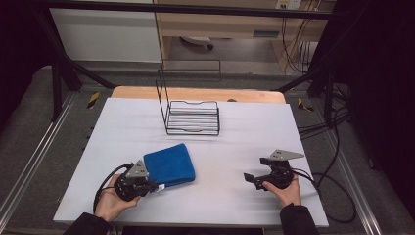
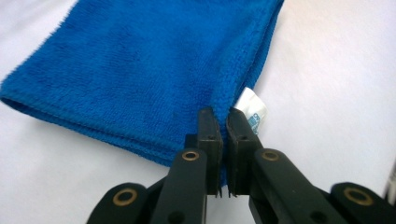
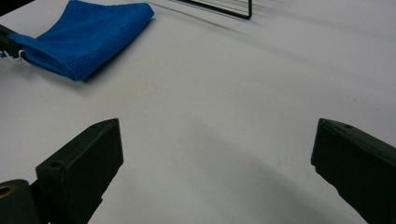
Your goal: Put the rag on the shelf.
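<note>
A folded blue towel [image 1: 169, 165] lies on the white table, left of centre. My left gripper [image 1: 152, 187] is shut on the towel's near corner; in the left gripper view the jaws pinch the blue towel [image 2: 140, 70] edge beside its white label [image 2: 252, 112], and my left gripper [image 2: 223, 119] shows almost no gap. My right gripper [image 1: 250, 178] rests low over the table at the right, held by a hand, its jaws wide apart and empty. From the right gripper view the blue towel [image 3: 84, 37] sits far off at the upper left, beyond my right gripper [image 3: 217, 140].
A black wire rack [image 1: 192, 116] stands at the back middle of the table [image 1: 244, 142]; its base bar [image 3: 224, 9] crosses the top of the right gripper view. Cables trail off the table's right side. Metal frame posts stand at both far corners.
</note>
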A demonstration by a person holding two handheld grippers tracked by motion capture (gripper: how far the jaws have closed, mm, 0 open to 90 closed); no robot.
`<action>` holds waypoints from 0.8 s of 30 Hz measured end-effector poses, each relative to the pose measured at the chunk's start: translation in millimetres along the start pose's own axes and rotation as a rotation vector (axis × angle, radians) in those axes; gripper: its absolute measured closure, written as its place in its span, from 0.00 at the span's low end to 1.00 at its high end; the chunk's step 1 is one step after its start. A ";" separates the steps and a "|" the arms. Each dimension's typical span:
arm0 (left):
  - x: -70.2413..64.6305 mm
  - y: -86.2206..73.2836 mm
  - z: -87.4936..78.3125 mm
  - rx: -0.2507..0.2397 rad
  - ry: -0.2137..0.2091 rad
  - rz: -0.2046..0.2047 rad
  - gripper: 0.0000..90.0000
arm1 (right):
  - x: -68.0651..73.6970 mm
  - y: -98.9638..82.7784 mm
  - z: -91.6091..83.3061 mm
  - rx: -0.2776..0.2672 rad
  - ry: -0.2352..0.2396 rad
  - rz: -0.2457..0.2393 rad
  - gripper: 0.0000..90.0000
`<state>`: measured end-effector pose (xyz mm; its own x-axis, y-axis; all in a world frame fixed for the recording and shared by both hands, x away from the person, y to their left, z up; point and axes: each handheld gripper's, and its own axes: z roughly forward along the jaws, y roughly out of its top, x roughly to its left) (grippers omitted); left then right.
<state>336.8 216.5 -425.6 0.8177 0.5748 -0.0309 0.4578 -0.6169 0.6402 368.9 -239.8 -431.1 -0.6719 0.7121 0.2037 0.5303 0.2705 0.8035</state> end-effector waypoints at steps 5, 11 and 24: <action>-1.1 -2.5 4.2 -0.011 -0.002 -0.028 0.85 | 24.3 14.6 16.9 0.000 0.005 -0.016 0.07; 4.6 -2.4 -9.9 -0.114 0.029 -0.112 0.58 | 56.3 32.6 46.1 0.028 0.024 -0.036 0.12; 30.7 -14.2 -18.0 -0.184 0.134 -0.270 0.16 | 99.4 50.2 115.4 0.135 0.076 -0.076 0.45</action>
<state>349.1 252.5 -421.8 0.6173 0.7768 -0.1247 0.5706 -0.3329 0.7507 388.4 -80.6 -435.0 -0.7472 0.6367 0.1906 0.5373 0.4098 0.7372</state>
